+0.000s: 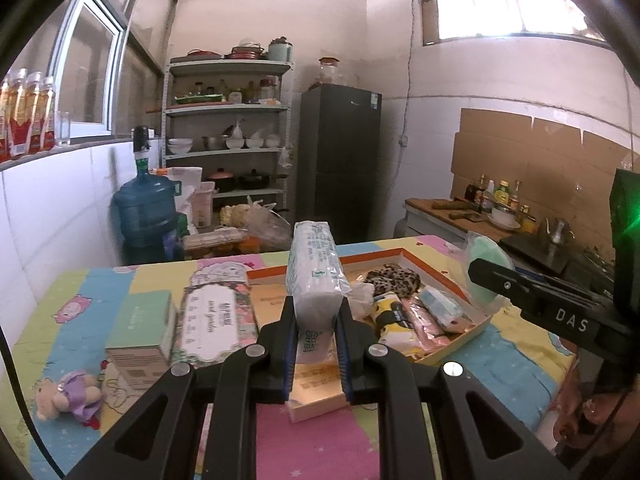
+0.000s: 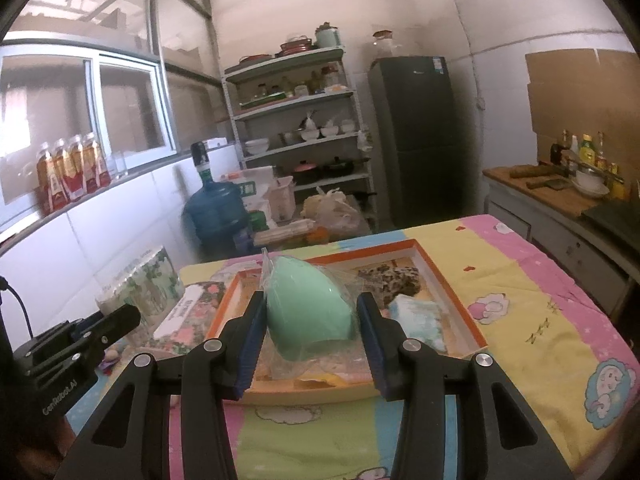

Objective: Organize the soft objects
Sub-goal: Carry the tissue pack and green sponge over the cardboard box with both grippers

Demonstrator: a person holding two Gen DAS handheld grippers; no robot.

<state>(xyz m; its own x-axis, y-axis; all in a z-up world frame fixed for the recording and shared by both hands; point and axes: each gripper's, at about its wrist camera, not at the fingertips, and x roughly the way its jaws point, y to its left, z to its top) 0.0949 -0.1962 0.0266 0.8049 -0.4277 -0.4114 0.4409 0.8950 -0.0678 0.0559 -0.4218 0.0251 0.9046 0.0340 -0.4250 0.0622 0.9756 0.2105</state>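
Two tongs: left tongs [image 1: 316, 334] grip a white plastic-wrapped tissue pack [image 1: 316, 276]; right tongs [image 2: 312, 338] clasp a mint-green bagged sponge [image 2: 308, 312], above an orange-rimmed tray [image 2: 448, 276].

"DAS" stands on the right tongs [image 1: 486, 270]; "GenRobot.AI" on the left tongs [image 2: 124, 318].

Tissue pack [image 1: 316, 268]: glossy clear plastic film over white paper. Green sponge [image 2: 308, 312]: matt, smooth, bagged in crinkled clear plastic. Tray [image 2: 460, 300]: matt cardboard.

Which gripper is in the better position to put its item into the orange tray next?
Right gripper, probably: its green sponge hangs over the tray. The left gripper's tissue pack is at the tray's edge.
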